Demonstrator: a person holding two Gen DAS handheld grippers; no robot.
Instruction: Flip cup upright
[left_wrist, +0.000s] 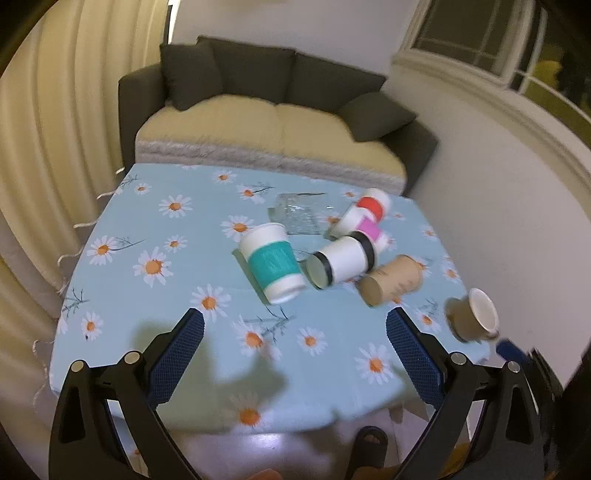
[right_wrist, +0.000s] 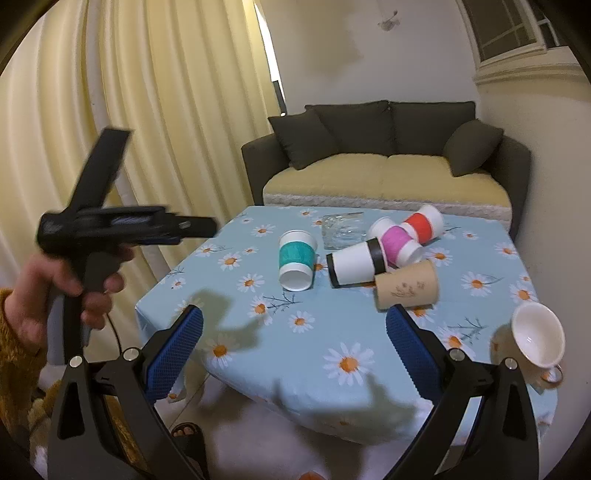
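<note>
Several paper cups lie on their sides on the daisy tablecloth: a teal-sleeved cup (left_wrist: 272, 262) (right_wrist: 296, 260), a white cup with black bands (left_wrist: 341, 261) (right_wrist: 356, 262), a pink-sleeved cup (left_wrist: 371, 230) (right_wrist: 397, 242), a red-sleeved cup (left_wrist: 371, 206) (right_wrist: 423, 224) and a plain brown cup (left_wrist: 391, 279) (right_wrist: 406, 284). A white-lined teacup (left_wrist: 472, 314) (right_wrist: 535, 341) lies tipped near the right edge. My left gripper (left_wrist: 295, 332) is open and empty above the near table. My right gripper (right_wrist: 295, 328) is open and empty above the near corner.
A clear glass dish (left_wrist: 299, 214) (right_wrist: 341, 229) sits behind the cups. The table (left_wrist: 147, 229) ends close to a dark sofa (left_wrist: 258, 110) behind. Curtains (right_wrist: 147, 110) hang at the left. The left gripper body (right_wrist: 110, 225) and hand show at the left of the right wrist view.
</note>
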